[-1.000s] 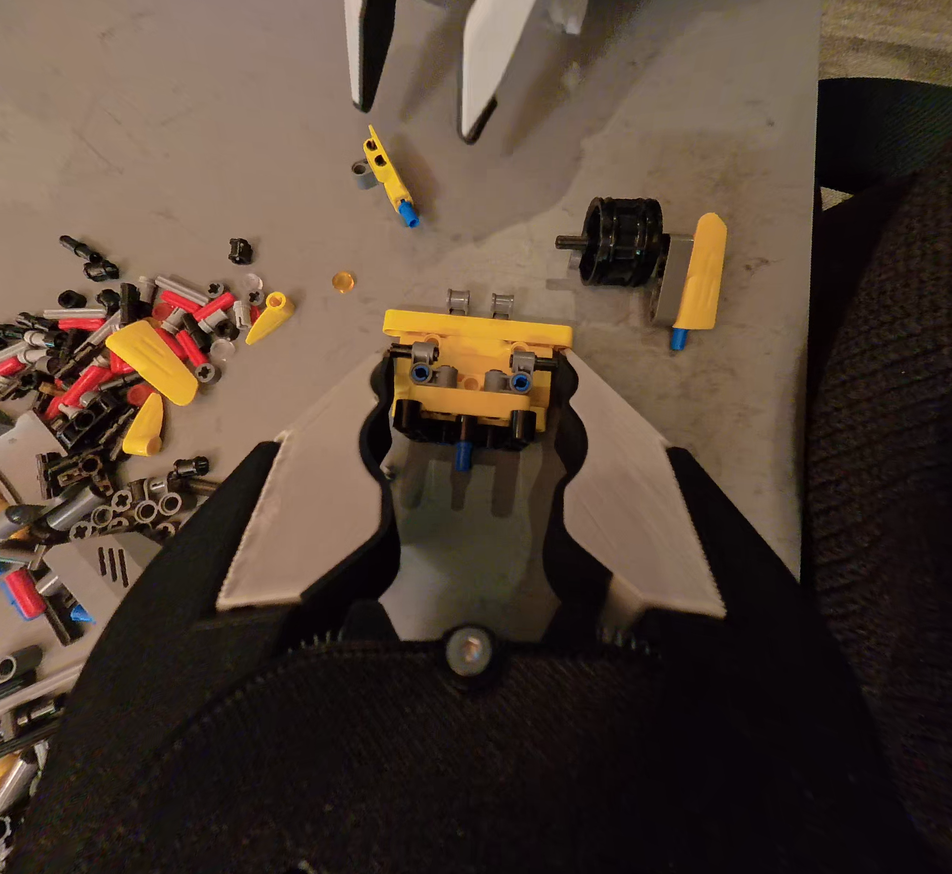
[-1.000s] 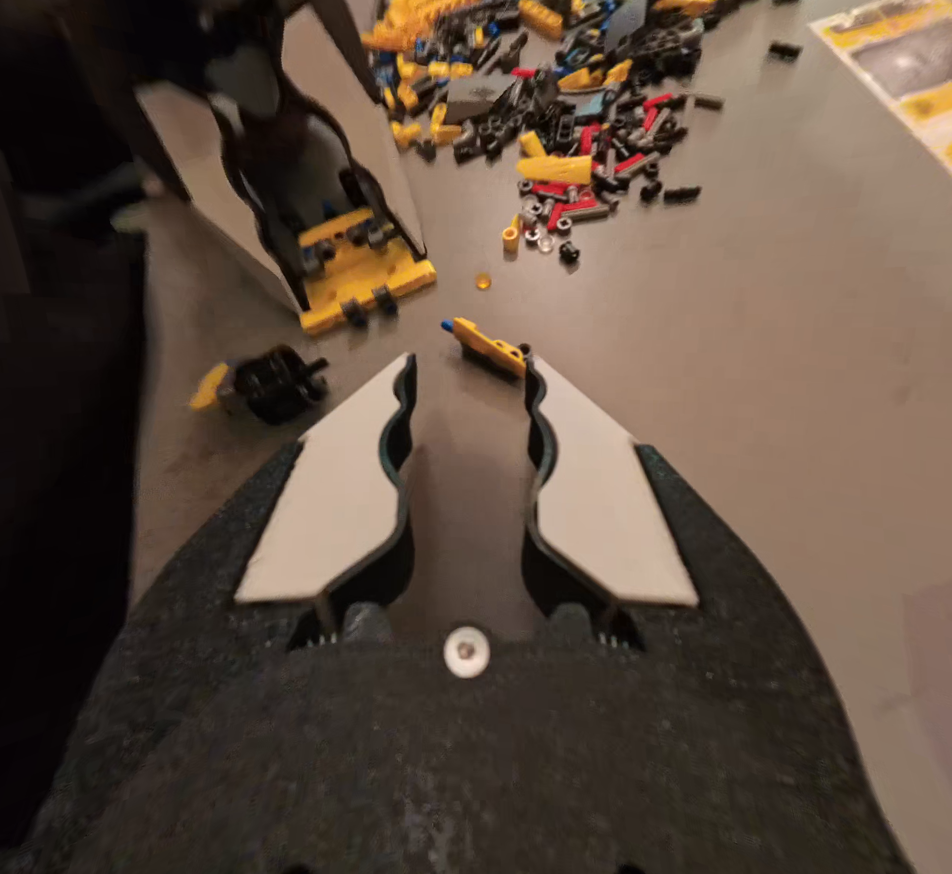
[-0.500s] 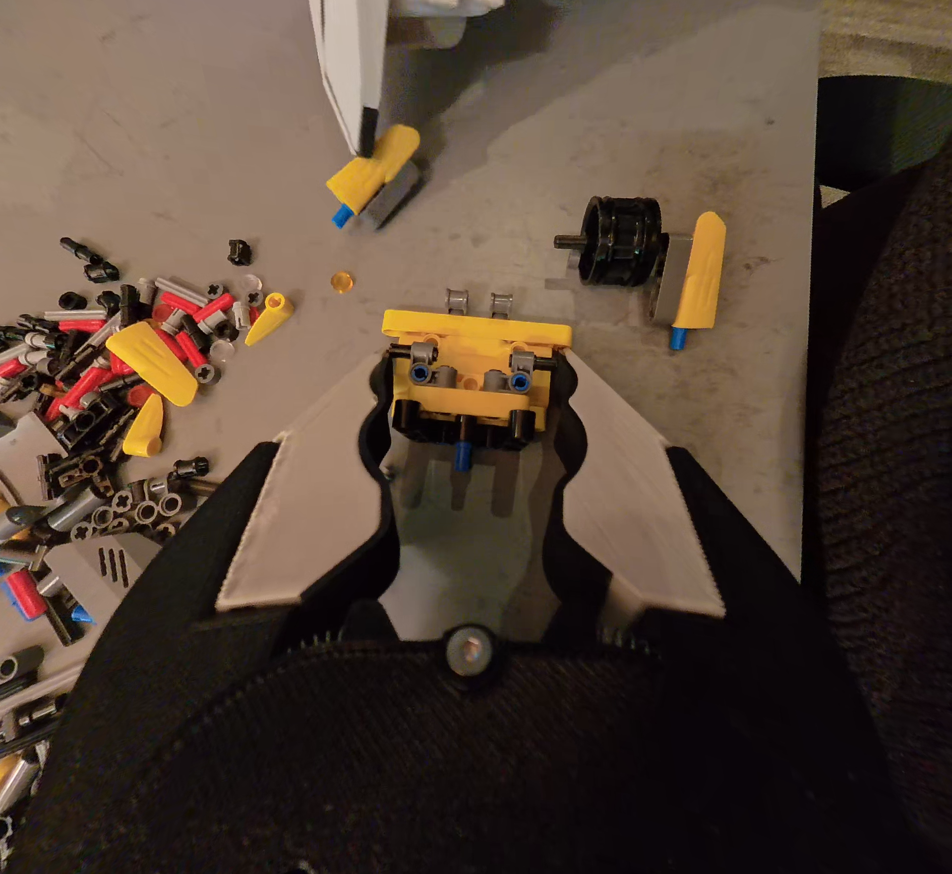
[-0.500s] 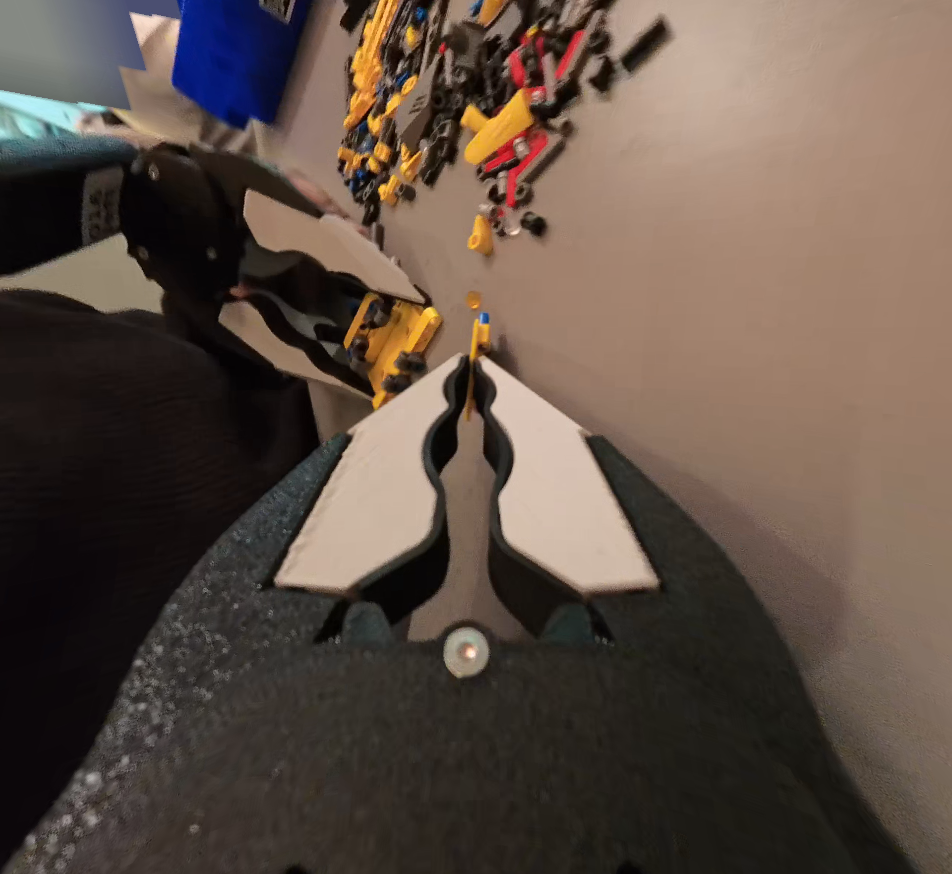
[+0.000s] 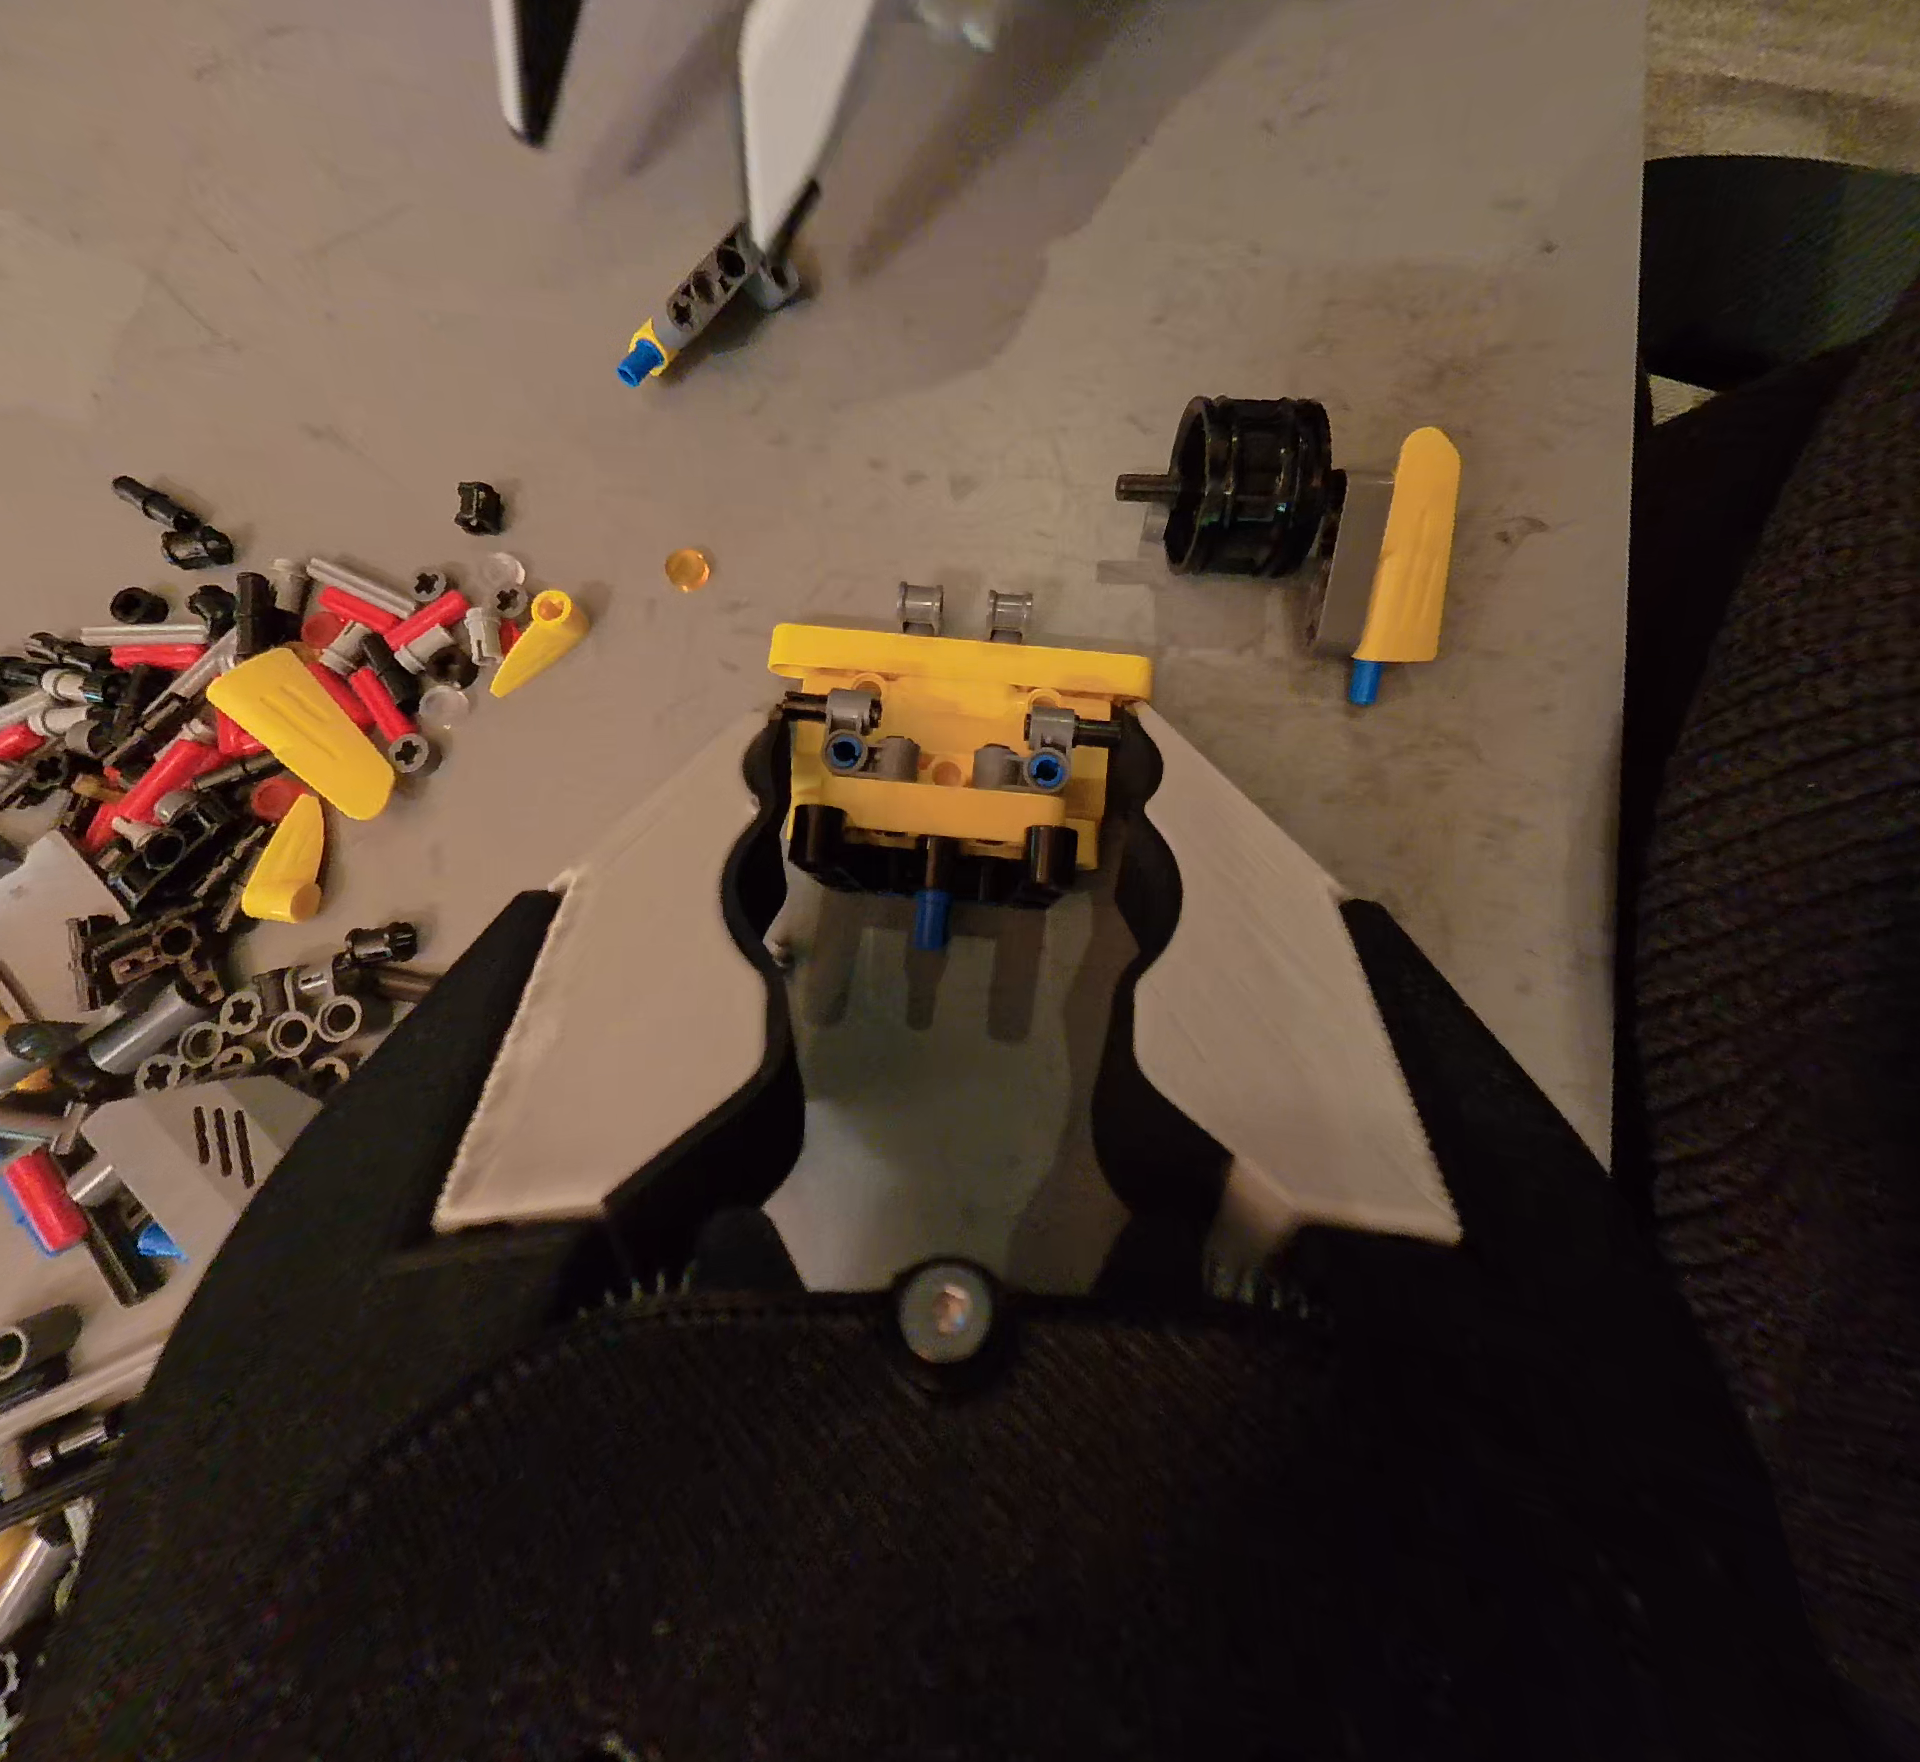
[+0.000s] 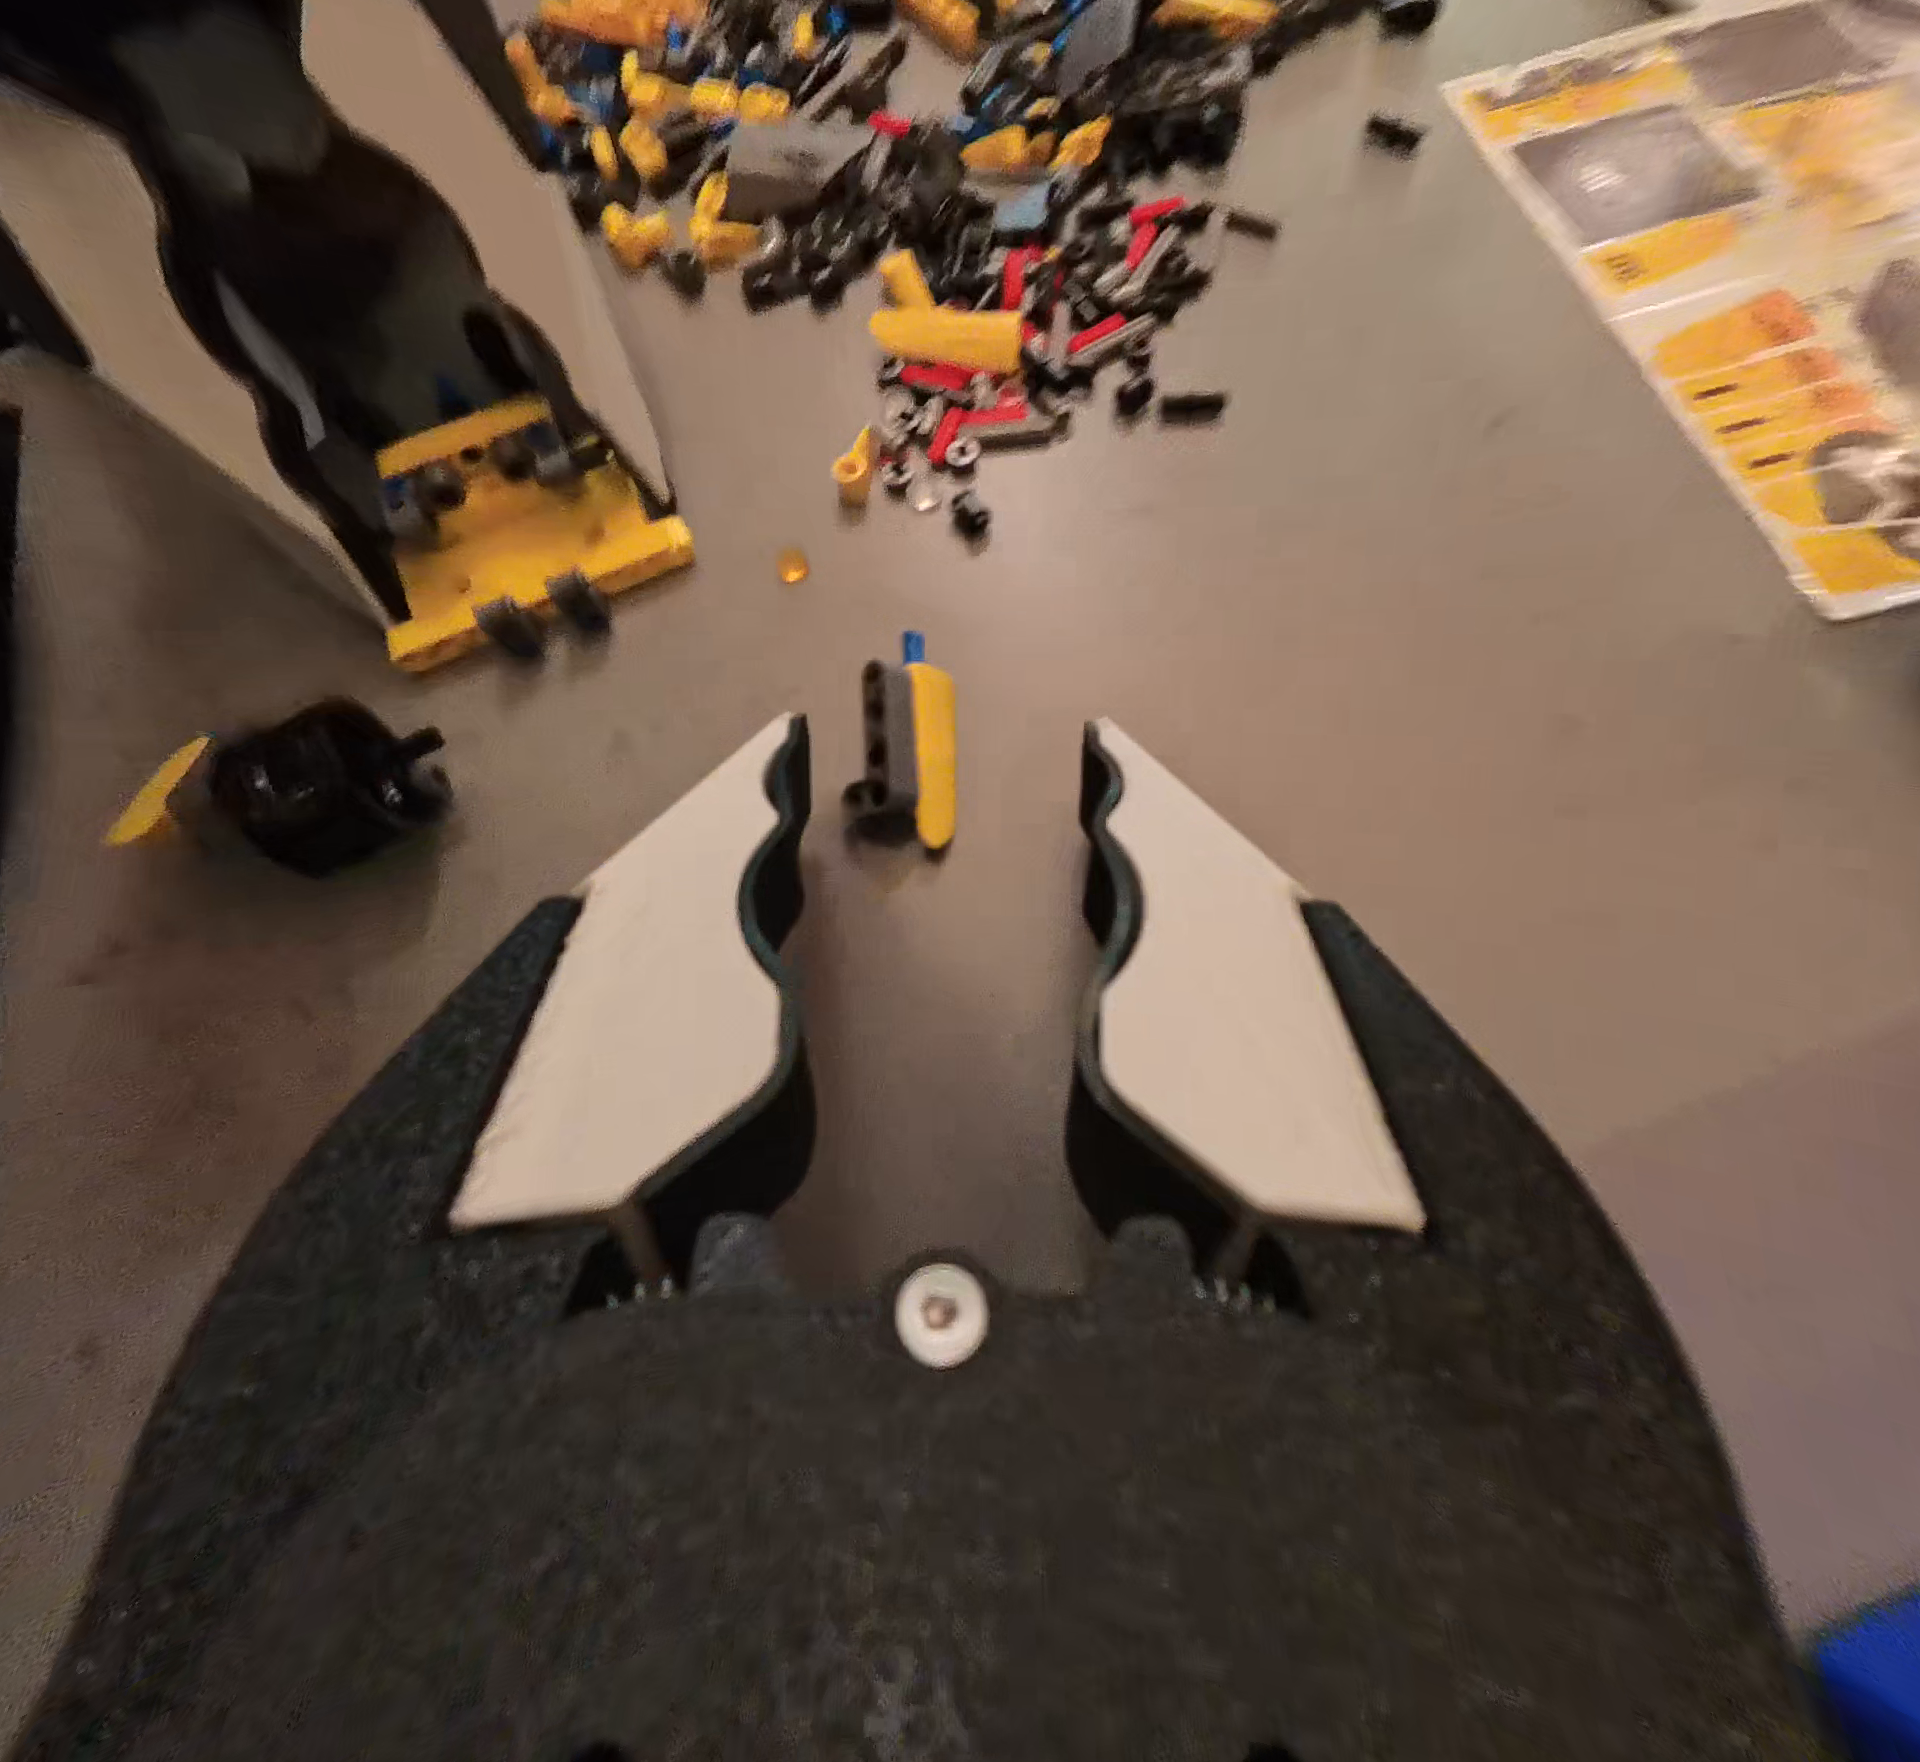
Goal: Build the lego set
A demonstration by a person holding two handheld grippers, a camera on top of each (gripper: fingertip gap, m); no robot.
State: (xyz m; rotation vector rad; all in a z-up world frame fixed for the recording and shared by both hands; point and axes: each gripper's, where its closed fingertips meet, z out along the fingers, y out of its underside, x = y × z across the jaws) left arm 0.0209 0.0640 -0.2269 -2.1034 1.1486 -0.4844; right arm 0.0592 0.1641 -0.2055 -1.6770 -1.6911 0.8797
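— Start at the left tool (image 5: 951, 746). What's it doing?

— It is pinching the yellow plastic block assembly (image 5: 956, 673) by its two flat sides, the black pads square against them. The assembly's broad plate faces twelve o'clock, away from the tool. Grey bushes, blue pin ends and black connectors show on its near face. To my eye that's a sound hold: flat flanks, even contact, nothing skewed.

— And the right tool (image 6: 940, 730)?

— Its fingers are spread wide and carry nothing. The small grey holed beam with a yellow curved panel and blue pin (image 6: 920, 756) lies on the tabletop (image 5: 1299, 154) between its fingertips, nearer one side. In the left wrist view one tip sits right at the beam's end. I cannot tell whether it touches.

— What's around them?

— From the left tool, at two o'clock lies a glossy black ribbed wheel hub joined to a grey beam and yellow panel (image 5: 1247, 486). At ten o'clock there's a tiny translucent orange round stud (image 5: 689, 566). At nine o'clock is a heap of red, grey, black and yellow pins and panels (image 5: 260, 725). In the right wrist view a printed paper sheet (image 6: 1714, 258) lies at two o'clock. The tabletop is matt grey and faintly scuffed.
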